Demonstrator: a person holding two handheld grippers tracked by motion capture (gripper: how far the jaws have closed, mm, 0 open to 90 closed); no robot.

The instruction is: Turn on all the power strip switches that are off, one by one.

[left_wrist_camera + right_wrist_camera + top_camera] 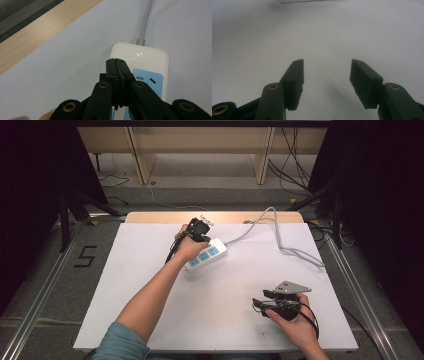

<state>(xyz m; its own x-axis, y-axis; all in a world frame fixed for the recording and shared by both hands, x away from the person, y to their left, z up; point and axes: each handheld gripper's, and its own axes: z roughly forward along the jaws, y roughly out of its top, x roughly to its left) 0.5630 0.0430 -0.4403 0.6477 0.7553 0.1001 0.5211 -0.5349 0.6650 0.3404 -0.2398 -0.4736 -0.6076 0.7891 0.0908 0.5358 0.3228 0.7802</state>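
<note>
I've got my left gripper pinched fully shut with nothing in it — its tip poised over the white power strip at mid-table, likely to press its switch end. My right gripper waits wide open, empty.

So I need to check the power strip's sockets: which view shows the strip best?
The high view: the whole power strip with three blue sockets and its grey cable. The left gripper view shows one end behind shut jaws; the right gripper view, perhaps a white edge.
</note>
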